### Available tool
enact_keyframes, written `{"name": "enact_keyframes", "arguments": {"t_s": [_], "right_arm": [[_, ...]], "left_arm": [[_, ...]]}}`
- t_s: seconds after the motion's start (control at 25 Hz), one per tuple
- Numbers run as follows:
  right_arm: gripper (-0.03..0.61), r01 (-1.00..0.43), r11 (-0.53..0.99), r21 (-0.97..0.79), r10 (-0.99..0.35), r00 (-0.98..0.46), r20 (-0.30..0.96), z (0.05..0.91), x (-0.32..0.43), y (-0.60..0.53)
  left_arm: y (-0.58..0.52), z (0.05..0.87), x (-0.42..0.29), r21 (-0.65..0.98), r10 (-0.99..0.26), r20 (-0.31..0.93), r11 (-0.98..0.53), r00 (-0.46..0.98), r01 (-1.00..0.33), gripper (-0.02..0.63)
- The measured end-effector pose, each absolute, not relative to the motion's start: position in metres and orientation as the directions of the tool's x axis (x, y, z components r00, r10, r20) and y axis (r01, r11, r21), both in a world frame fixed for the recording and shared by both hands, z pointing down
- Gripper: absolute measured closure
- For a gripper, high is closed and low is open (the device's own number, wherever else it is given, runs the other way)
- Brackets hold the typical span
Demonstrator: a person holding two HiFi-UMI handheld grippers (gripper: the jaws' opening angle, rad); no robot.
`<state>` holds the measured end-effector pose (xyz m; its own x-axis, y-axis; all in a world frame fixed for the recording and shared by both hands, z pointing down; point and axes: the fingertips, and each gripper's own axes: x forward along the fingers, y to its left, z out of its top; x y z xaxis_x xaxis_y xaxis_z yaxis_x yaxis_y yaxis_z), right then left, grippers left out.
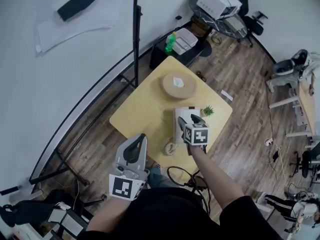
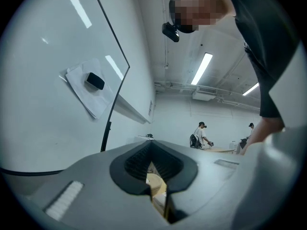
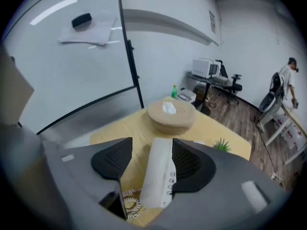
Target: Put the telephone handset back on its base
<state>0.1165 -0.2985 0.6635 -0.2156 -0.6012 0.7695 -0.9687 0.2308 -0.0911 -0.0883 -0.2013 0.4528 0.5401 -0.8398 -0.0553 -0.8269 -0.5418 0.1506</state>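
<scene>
Handset [image 3: 158, 171], white and long, lies on the telephone base [image 3: 171, 182], with the number buttons showing just beside it on the right. The phone sits by the table's [image 1: 140, 114] near right edge, not far from the right corner. The right gripper [image 3: 153, 162] hangs right over the phone and has let go. Its jaws stand wide apart with the handset between them. The left black pad is clearly away from the handset and the right pad is just beside it, not squeezing. A curly cord [image 3: 127, 200] lies in a little heap by the near edge of the table, at the near end of the phone. A small green plant [image 1: 208, 111] stands close to the right corner, just past the phone. A round woven tissue holder [image 1: 177, 84] with a white tissue poking out sits near the far corner of the table. The left gripper [image 1: 141, 139] is held off the table, past its near left edge and close to the person's body. Its jaws are pressed together with nothing in them. Past the far corner, a green bottle [image 1: 171, 42] stands on a low dark stand.
</scene>
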Motion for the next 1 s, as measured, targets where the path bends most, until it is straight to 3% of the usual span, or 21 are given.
{"name": "enact_keyframes", "arguments": {"t_s": [0.08,0.32,0.48,0.64,1.0], "right_arm": [[0.312,-0.955,0.289,-0.060,-0.658,-0.243,0.713,0.622,0.113,-0.290],[0.442,-0.944,0.329,0.042,-0.816,-0.261,0.516,0.507,0.118,-0.258],[0.475,-0.944,0.328,0.034,-0.861,-0.284,0.422,0.462,0.122,-0.236],[0.548,-0.944,0.327,0.037,-0.908,-0.303,0.288,0.426,0.124,-0.213],[0.571,-0.956,0.293,0.008,-0.953,-0.291,0.087,0.388,0.139,-0.181]], "left_arm": [[-0.204,0.441,-0.085,0.136,-0.831,-0.065,-0.556,0.552,-0.820,0.614],[-0.209,0.397,-0.064,0.083,-0.790,-0.150,-0.609,0.594,-0.789,0.614],[-0.206,0.373,-0.048,0.047,-0.757,-0.190,-0.643,0.625,-0.765,0.614],[-0.201,0.362,-0.032,0.019,-0.721,-0.204,-0.680,0.663,-0.733,0.614],[-0.184,0.347,-0.006,-0.012,-0.687,-0.201,-0.711,0.699,-0.703,0.614]]}}
